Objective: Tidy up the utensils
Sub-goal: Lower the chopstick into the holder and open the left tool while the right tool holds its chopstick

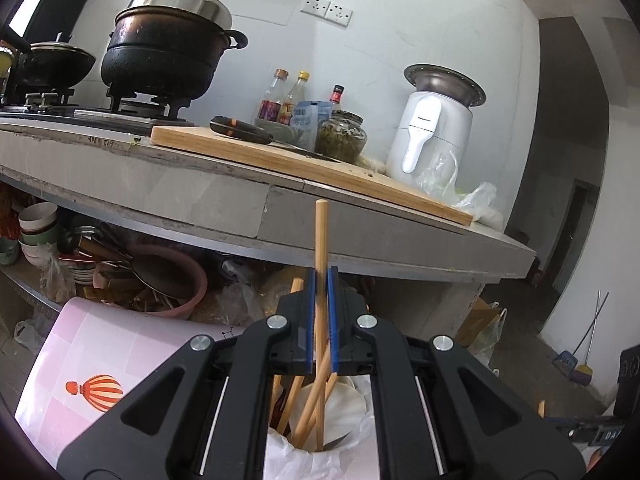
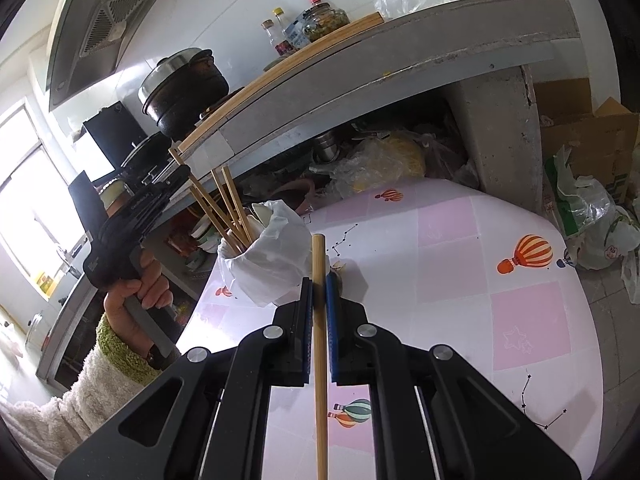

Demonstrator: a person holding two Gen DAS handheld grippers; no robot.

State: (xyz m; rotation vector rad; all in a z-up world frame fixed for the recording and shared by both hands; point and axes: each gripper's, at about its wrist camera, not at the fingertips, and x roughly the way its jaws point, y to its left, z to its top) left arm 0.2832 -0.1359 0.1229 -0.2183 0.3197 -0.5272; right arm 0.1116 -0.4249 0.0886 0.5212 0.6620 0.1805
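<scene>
A lived-in home kitchen, as I see it through both wrist cameras.

At the upper left of my left view a blackened stockpot (image 1: 160, 56) with a steel lid sits on a gas stove (image 1: 96, 110), a lidded wok (image 1: 56, 62) beside it. Along the concrete counter (image 1: 224, 196) I see a wooden cutting board (image 1: 304, 168) with a knife (image 1: 244, 130) on it, sauce bottles (image 1: 286, 96), a jar of pickles (image 1: 341, 136) and a white appliance (image 1: 430, 136) against the tiled wall, with wall sockets (image 1: 326, 10) above. Under the counter, at the left, stacked bowls (image 1: 34, 228) and pans crowd a shelf. In my right view a range hood (image 2: 100, 28) fills the upper left, and a cardboard box (image 2: 588, 136) stands on the floor at right.
</scene>
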